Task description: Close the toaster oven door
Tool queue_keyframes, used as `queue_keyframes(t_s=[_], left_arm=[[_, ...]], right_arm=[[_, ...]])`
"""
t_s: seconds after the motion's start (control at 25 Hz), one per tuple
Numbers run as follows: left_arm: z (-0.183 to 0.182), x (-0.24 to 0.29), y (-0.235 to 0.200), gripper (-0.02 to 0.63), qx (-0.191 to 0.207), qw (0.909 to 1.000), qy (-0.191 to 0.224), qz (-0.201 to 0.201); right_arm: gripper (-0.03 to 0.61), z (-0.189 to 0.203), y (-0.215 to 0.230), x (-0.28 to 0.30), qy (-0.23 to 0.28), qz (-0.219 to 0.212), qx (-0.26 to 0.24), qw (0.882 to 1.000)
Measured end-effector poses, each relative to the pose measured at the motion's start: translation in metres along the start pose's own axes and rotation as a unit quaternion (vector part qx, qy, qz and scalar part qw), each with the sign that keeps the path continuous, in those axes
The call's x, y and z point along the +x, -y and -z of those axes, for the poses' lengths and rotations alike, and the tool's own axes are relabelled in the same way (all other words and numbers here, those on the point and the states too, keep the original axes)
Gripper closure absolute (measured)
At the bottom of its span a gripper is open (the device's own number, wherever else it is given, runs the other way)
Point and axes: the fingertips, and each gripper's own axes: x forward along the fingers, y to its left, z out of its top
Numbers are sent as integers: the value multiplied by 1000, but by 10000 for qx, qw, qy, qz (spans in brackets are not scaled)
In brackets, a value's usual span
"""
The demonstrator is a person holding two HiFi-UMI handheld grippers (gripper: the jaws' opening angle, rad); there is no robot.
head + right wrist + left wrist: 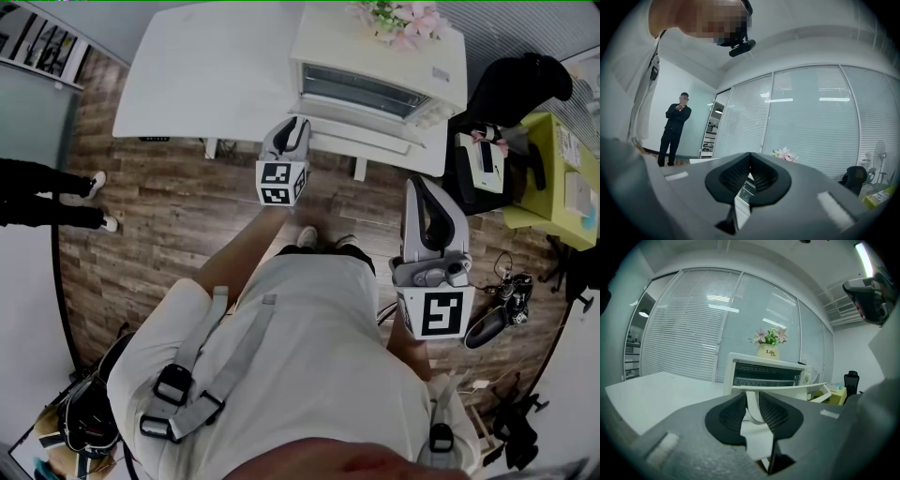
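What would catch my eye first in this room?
A white toaster oven sits on the white table, its door hanging open and pink flowers on top. The left claw grips the door's handle, while the right claw hangs shut and empty nearer the person's body.

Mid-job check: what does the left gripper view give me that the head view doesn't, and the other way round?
Left gripper view only: the left tool, jaws closed on the door's white handle. Head view only: the right tool, well short of the oven, plus the wood floor and a bystander's legs. Both: the toaster oven on the white table, its door hanging open, flowers on top.
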Motion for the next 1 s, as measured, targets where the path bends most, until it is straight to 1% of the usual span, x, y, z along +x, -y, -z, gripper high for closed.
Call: queue_keyframes(t_s=[1.0], left_arm=[[-31, 24, -3, 514, 179, 9998, 107, 12]], right_arm=[[574, 4, 8, 3, -13, -25, 18, 10000]])
